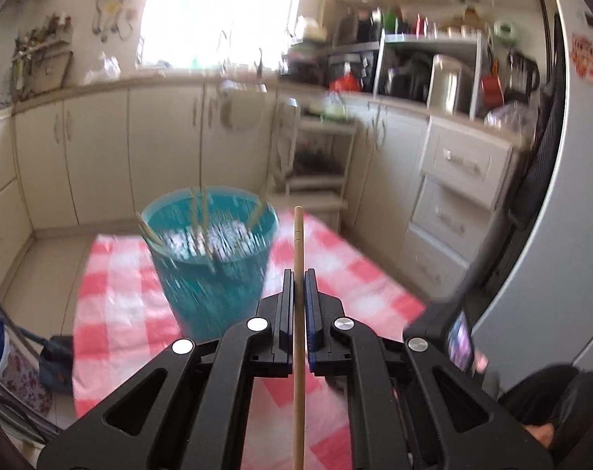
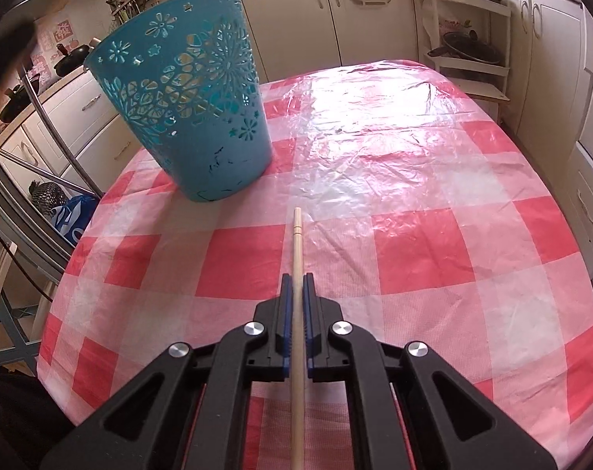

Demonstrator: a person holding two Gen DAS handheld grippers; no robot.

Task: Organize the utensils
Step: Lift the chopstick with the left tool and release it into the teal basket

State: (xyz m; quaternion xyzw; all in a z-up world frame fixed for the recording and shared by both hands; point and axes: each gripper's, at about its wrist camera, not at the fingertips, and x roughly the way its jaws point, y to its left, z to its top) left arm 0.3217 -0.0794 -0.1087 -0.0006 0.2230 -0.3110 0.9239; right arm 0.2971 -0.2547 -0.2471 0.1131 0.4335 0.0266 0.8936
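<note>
Chopsticks, thin pale wooden sticks, are what both views centre on. In the left wrist view, a round teal plastic basket (image 1: 210,258) stands left of centre on the table with the red-and-white checked plastic cloth (image 1: 112,301); several more sticks (image 1: 198,211) lean inside it, though blur makes their number hard to tell. At the lower middle, the left gripper (image 1: 297,278) is clenched on one wooden chopstick (image 1: 297,243), whose tip pokes up past the pads toward the cream kitchen cabinets (image 1: 100,149).

In the right wrist view, the same basket (image 2: 187,117), with its cut-out flower pattern, stands at upper left on the checked cloth (image 2: 414,235). At the lower middle, the right gripper (image 2: 297,282) is clamped on a second wooden chopstick (image 2: 297,243), its tip over the cloth, well apart from the basket.
</note>
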